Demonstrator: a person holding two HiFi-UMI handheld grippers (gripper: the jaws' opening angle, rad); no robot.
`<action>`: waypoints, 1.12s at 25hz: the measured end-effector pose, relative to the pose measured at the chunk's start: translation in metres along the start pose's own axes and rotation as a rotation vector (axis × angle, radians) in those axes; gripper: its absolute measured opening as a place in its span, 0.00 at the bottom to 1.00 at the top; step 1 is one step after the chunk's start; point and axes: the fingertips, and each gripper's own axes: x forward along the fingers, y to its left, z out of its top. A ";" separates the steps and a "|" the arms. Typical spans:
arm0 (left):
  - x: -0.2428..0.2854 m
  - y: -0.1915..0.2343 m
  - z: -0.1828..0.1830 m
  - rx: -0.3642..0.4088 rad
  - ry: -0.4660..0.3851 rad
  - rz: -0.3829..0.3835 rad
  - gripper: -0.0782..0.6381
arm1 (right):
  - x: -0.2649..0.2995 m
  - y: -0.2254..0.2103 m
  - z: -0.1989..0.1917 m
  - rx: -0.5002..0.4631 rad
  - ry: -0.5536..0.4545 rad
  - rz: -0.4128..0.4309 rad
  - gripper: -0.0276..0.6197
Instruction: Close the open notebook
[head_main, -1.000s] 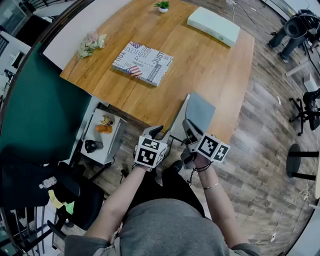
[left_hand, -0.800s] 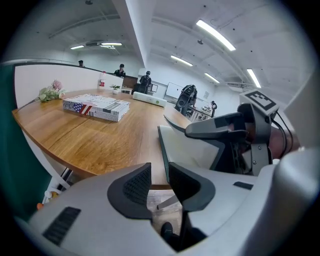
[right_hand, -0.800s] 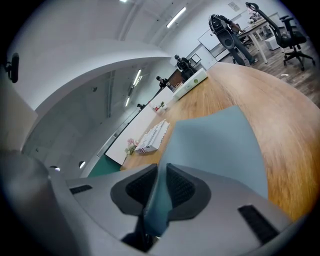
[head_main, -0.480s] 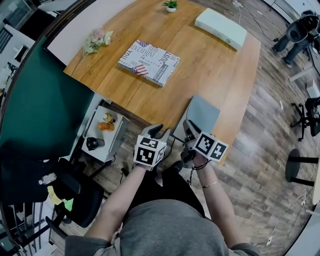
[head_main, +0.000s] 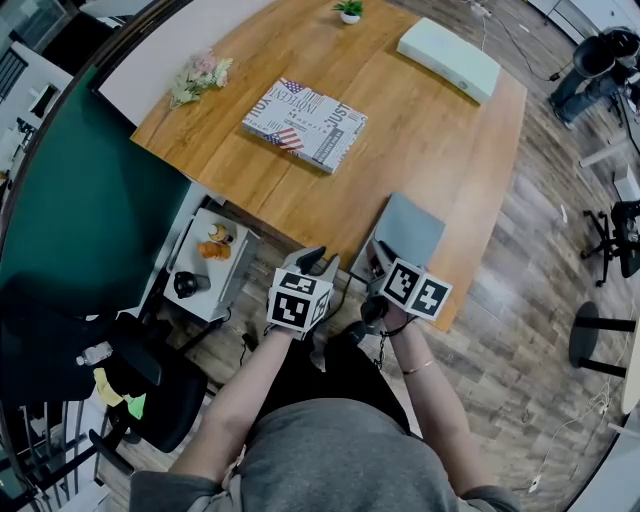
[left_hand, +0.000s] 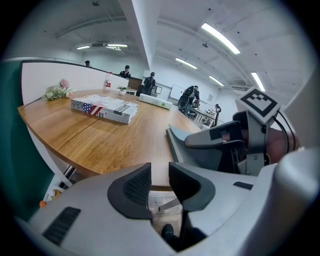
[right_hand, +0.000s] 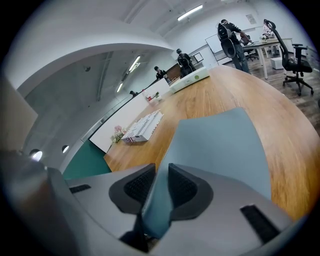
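Right claw (right_hand: 161, 175) has dipped and rolled slightly since the frame one second back. Its jaws have just been opening, with the notebook's cover between them.

Layout:
- The wooden table (head_main: 420, 130) fills the upper head view.
- A flag-printed box (head_main: 305, 123) lies near its middle, and a long white box (head_main: 449, 57) lies at the far end. Both are well apart from the work.
- The grey-blue notebook (head_main: 412, 228) lies at the near edge of the table, directly ahead of the right claw. Its cover appears down or nearly down.

Claw state:
- Right claw: released. The pads stand beside the cover and do not appear to clamp it.
- Left claw (left_hand: 160, 175): parted and empty, holding off the near table edge to the left of the notebook.

Hazards, as judged:
- If a pad catches the cover when the claw pulls back, the notebook could be dragged off the near edge onto the floor (head_main: 530, 250).
- If the cover is not fully seated, it may spring partly open.
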 end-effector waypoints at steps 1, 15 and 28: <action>0.000 0.001 0.000 0.000 0.000 0.001 0.28 | 0.000 0.000 0.000 -0.004 0.000 -0.005 0.18; -0.008 0.010 -0.004 0.005 0.000 -0.002 0.28 | 0.005 0.004 -0.006 -0.065 0.003 -0.039 0.29; -0.016 0.014 -0.006 0.017 0.003 -0.021 0.28 | 0.007 0.016 -0.015 -0.185 -0.023 -0.032 0.37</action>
